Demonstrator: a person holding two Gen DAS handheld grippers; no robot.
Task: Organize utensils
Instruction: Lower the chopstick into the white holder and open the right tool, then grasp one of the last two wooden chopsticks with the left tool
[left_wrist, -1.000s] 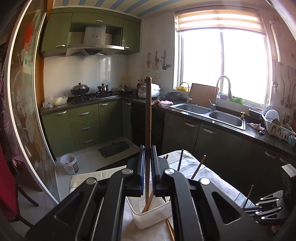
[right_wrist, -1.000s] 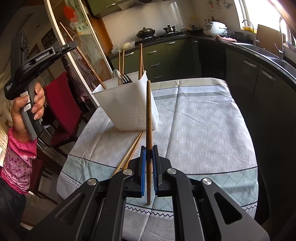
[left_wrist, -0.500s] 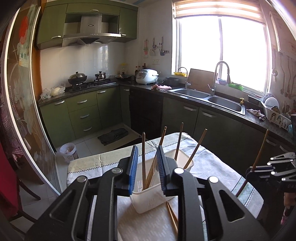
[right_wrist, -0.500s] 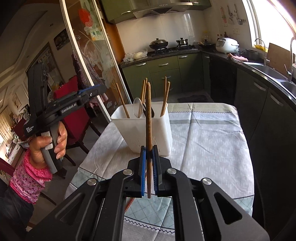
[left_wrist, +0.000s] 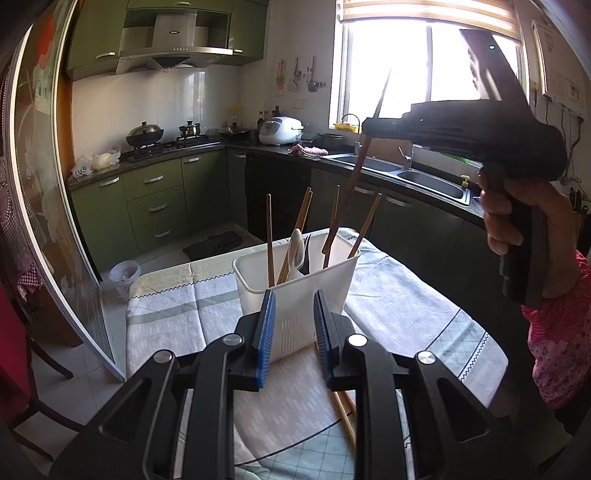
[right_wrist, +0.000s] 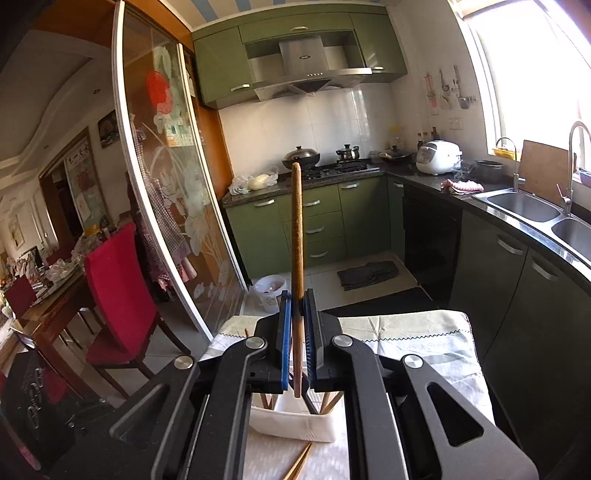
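A white plastic utensil caddy (left_wrist: 295, 291) stands at the centre of the left wrist view on a table under a pale patterned tablecloth (left_wrist: 166, 317), its slotted lower wall facing the camera, with several wooden chopsticks (left_wrist: 270, 240) leaning upright inside it beside a pale spoon (left_wrist: 296, 251) and a dark fork, whose tines alone show. Two more loose chopsticks (left_wrist: 343, 410) lie flat on the cloth just below the caddy, partly hidden by the gripper. The left gripper (left_wrist: 293, 328), at lower centre, has its blue-padded jaws a small way apart and clasps nothing; the caddy shows in the gap beyond them. In the right wrist view the right gripper (right_wrist: 297, 343) is clamped tight on a single wooden chopstick (right_wrist: 297, 236), which rises nearly vertical through the middle of the frame, its lower tip hanging above the caddy (right_wrist: 291, 424) at bottom centre. The same gripper appears at upper right of the left wrist view (left_wrist: 373, 127), held by a hand (left_wrist: 532, 225) in a pink dotted sleeve (left_wrist: 557, 347), its chopstick (left_wrist: 354, 177) slanting down toward the caddy. Behind, a green-cabinet kitchen holds a steel range hood (right_wrist: 306, 70) with a small badge too small to read, a white rice cooker (right_wrist: 437, 157), a double sink (right_wrist: 532, 212) and a red chair (right_wrist: 118, 288) at left. Faint printing along the cloth's border cannot be made out.
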